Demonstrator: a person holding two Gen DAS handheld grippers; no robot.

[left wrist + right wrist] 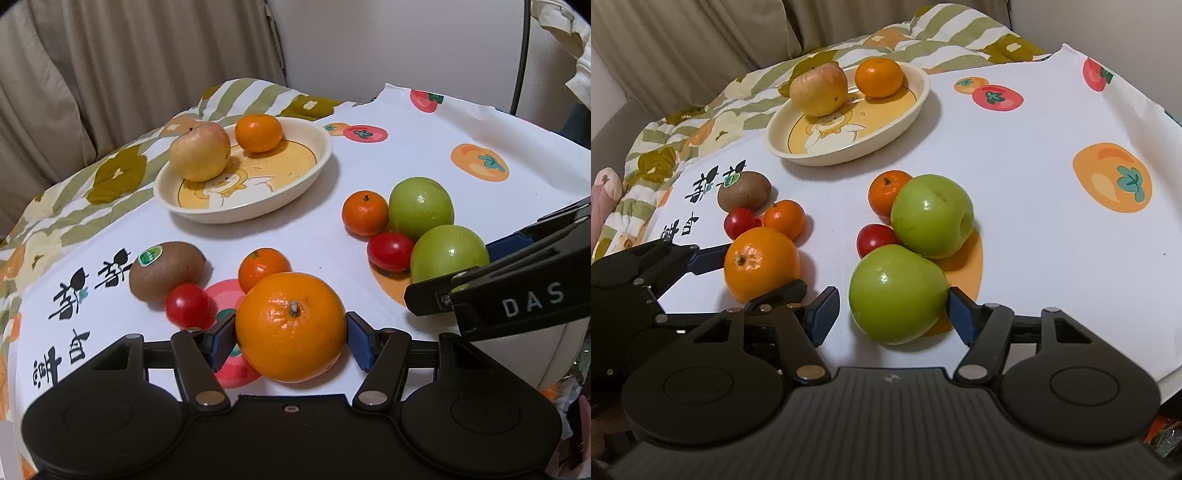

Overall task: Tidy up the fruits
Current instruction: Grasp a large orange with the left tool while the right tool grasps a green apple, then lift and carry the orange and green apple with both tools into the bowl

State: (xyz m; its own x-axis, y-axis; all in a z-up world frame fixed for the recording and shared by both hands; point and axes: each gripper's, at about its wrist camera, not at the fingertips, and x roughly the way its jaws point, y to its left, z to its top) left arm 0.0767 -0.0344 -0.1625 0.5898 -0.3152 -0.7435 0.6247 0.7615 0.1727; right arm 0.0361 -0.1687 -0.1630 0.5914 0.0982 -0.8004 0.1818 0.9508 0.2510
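My left gripper point(291, 338) is shut on a large orange point(290, 326), resting on the cloth; the orange also shows in the right wrist view point(761, 263). My right gripper point(894, 314) is open around the near green apple point(897, 293), its right pad touching, its left pad apart. A second green apple point(932, 216), a small mandarin point(886, 192) and a cherry tomato point(875, 239) lie behind it. A cream plate point(916, 107) at the back holds a yellow-red apple point(819, 89) and a mandarin point(880, 77).
A kiwi point(166, 270), a cherry tomato point(187, 305) and a small mandarin point(263, 269) lie just beyond the large orange. The white fruit-print cloth point(1034, 166) covers the table over a striped quilt point(74, 192). A curtain hangs behind.
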